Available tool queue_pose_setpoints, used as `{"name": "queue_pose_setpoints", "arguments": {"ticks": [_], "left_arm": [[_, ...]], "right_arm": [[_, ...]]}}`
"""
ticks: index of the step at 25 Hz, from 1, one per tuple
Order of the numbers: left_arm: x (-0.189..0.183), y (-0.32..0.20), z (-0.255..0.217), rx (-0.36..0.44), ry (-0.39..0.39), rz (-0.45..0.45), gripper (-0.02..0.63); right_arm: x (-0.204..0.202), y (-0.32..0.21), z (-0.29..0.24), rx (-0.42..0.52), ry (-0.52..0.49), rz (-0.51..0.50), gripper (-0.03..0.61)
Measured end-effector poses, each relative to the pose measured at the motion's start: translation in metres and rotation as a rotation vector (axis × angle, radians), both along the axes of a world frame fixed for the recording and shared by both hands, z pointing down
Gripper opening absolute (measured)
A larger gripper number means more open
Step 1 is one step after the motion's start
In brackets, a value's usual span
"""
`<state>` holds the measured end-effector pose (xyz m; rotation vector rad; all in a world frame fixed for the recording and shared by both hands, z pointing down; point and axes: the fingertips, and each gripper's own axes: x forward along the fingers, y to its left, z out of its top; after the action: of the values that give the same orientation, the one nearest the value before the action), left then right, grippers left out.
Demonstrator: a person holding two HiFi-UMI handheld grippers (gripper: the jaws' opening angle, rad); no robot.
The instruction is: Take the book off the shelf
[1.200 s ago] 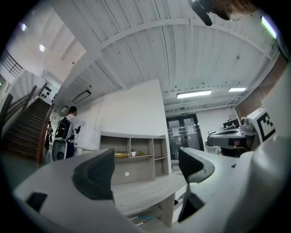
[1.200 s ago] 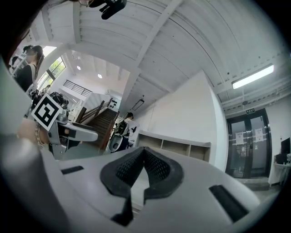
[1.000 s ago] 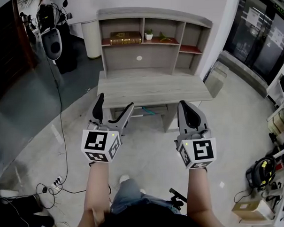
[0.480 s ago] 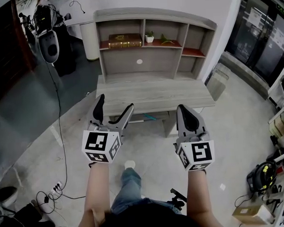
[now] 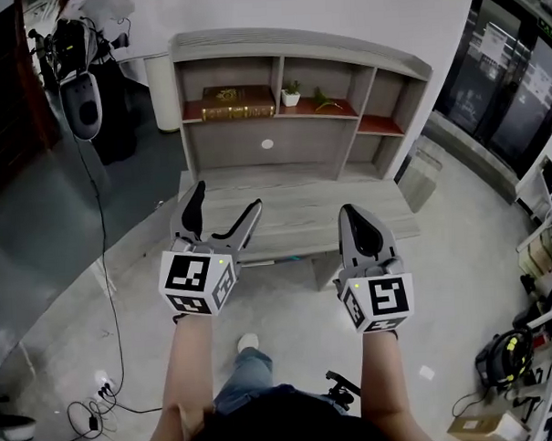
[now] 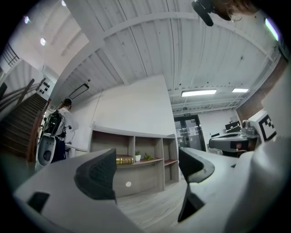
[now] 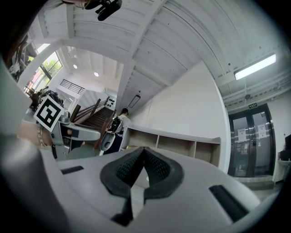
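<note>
Lying flat in the upper-left cubby of the grey wooden shelf unit (image 5: pixel 309 142), the brown gold-trimmed hardcover book (image 5: pixel 239 102) is seen well apart from both grippers. The left gripper (image 5: pixel 225 201) is held spread wide with nothing between its jaws, and the right gripper (image 5: pixel 352 216) is pressed closed, empty.

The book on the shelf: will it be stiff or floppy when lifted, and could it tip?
The book looks thick and hardbound, so probably stiff and heavy. It lies flat on the shelf, so a push would likely slide it, not tip it.
</note>
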<state>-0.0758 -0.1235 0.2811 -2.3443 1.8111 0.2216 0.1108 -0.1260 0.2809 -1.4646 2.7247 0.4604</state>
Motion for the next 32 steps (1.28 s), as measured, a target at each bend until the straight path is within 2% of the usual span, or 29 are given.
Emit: {"name": "queue_pose_setpoints", "arguments": {"ticks": [12, 14, 18, 22, 27, 32], "left_arm": [[-0.047, -0.164, 0.002, -0.041, 0.041, 0.045, 0.431], [-0.059, -0.189, 0.007, -0.069, 0.072, 0.052, 0.431], [-0.080, -0.231, 0.018, -0.135, 0.181, 0.081, 0.430], [-0.089, -0.260, 0.029, -0.195, 0.198, 0.101, 0.430], [-0.092, -0.282, 0.031, -0.206, 0.250, 0.122, 0.430], [-0.084, -0.295, 0.038, -0.222, 0.269, 0.141, 0.430]], "right_arm": [[-0.044, -0.149, 0.002, -0.029, 0.002, 0.054, 0.015], [-0.056, -0.171, 0.005, -0.038, 0.006, 0.059, 0.015], [-0.077, -0.206, 0.007, -0.041, 0.011, 0.060, 0.015], [-0.091, -0.230, 0.008, -0.047, 0.023, 0.072, 0.015], [-0.094, -0.248, 0.013, -0.063, 0.041, 0.090, 0.015], [-0.092, -0.258, 0.021, -0.081, 0.050, 0.097, 0.015]]}}
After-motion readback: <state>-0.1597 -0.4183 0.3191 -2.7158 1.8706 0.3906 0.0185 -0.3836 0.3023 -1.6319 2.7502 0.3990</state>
